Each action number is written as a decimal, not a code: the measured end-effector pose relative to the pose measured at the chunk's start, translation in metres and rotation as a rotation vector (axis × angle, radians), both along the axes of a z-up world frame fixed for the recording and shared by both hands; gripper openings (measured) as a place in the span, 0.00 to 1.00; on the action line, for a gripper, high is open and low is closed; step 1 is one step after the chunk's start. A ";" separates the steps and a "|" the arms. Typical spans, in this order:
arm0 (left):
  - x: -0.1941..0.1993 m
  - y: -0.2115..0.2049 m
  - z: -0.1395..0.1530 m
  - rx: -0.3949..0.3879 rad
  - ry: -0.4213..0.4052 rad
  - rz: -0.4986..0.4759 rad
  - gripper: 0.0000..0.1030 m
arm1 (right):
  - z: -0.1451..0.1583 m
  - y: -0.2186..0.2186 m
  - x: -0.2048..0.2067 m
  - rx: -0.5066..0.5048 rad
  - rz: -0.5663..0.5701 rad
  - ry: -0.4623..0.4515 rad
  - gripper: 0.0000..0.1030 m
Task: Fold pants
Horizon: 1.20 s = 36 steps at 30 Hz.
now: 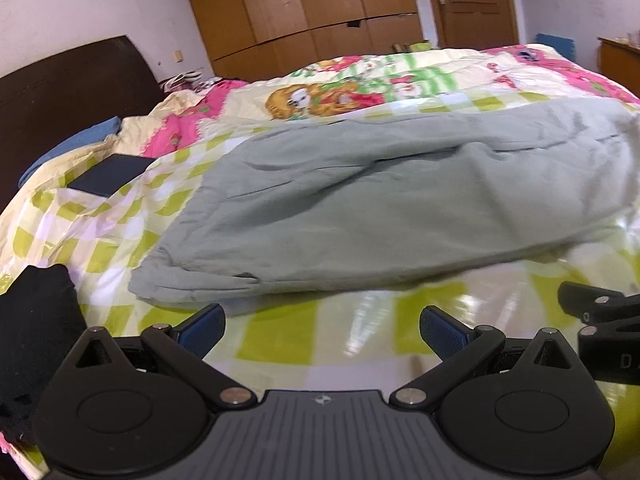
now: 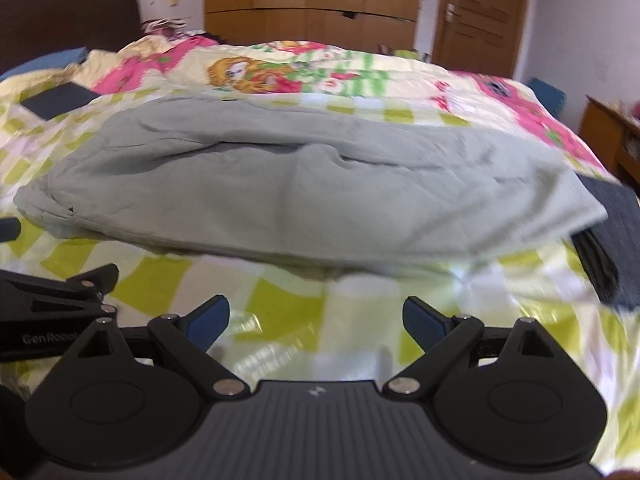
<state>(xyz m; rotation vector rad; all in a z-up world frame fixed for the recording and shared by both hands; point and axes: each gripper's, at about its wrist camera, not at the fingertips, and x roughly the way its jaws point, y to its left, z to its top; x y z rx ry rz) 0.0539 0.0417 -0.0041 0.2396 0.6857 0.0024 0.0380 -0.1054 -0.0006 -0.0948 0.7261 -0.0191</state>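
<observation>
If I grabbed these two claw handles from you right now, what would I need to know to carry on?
Left gripper: open, holding nothing, hovering over the checked bedspread just short of the pants.
Right gripper: open, empty too, beside the left one.
Pale green pants: lying across the bed in front of both grippers, apparently folded lengthwise, one leg over the other.
Nearby: dark folded garments by the pants' right end and at far left.
Left to do: probably fold the pants across into a compact stack.

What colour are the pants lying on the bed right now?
Pale grey-green, plain with no pattern. The pants show best in the right wrist view.
</observation>
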 end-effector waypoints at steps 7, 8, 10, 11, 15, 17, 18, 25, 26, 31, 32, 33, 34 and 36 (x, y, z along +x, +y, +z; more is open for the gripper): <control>0.038 0.048 -0.004 -0.030 0.024 0.069 1.00 | -0.004 0.033 0.039 -0.080 0.136 -0.017 0.89; 0.044 0.056 -0.004 -0.027 0.028 0.084 1.00 | -0.005 0.039 0.044 -0.090 0.162 -0.023 0.89; 0.053 0.072 -0.005 -0.012 0.030 0.113 1.00 | -0.006 0.052 0.054 -0.104 0.222 -0.034 0.89; 0.058 0.081 -0.006 -0.006 0.028 0.126 1.00 | -0.008 0.058 0.058 -0.107 0.249 -0.039 0.89; 0.078 0.116 -0.009 0.002 0.024 0.202 1.00 | -0.017 0.088 0.076 -0.136 0.358 -0.039 0.88; 0.089 0.130 -0.013 0.000 0.042 0.218 1.00 | -0.022 0.103 0.084 -0.149 0.421 -0.032 0.85; 0.094 0.135 -0.016 0.001 0.051 0.222 1.00 | -0.025 0.109 0.089 -0.149 0.443 -0.024 0.85; 0.112 0.156 -0.029 -0.005 0.102 0.212 0.84 | -0.029 0.136 0.111 -0.127 0.518 0.028 0.64; 0.111 0.158 -0.029 -0.012 0.103 0.197 0.76 | -0.028 0.137 0.111 -0.119 0.528 0.038 0.60; 0.103 0.170 -0.024 -0.051 0.083 0.142 0.47 | -0.020 0.143 0.102 -0.126 0.552 0.043 0.57; 0.103 0.171 -0.023 -0.036 0.077 0.132 0.43 | -0.018 0.144 0.099 -0.133 0.567 0.037 0.57; 0.102 0.173 -0.022 -0.034 0.074 0.116 0.42 | -0.016 0.146 0.096 -0.136 0.586 0.030 0.57; 0.102 0.175 -0.022 -0.044 0.078 0.106 0.41 | -0.015 0.149 0.093 -0.141 0.608 0.026 0.59; 0.102 0.179 -0.022 -0.061 0.088 0.089 0.40 | -0.015 0.157 0.088 -0.158 0.640 0.032 0.61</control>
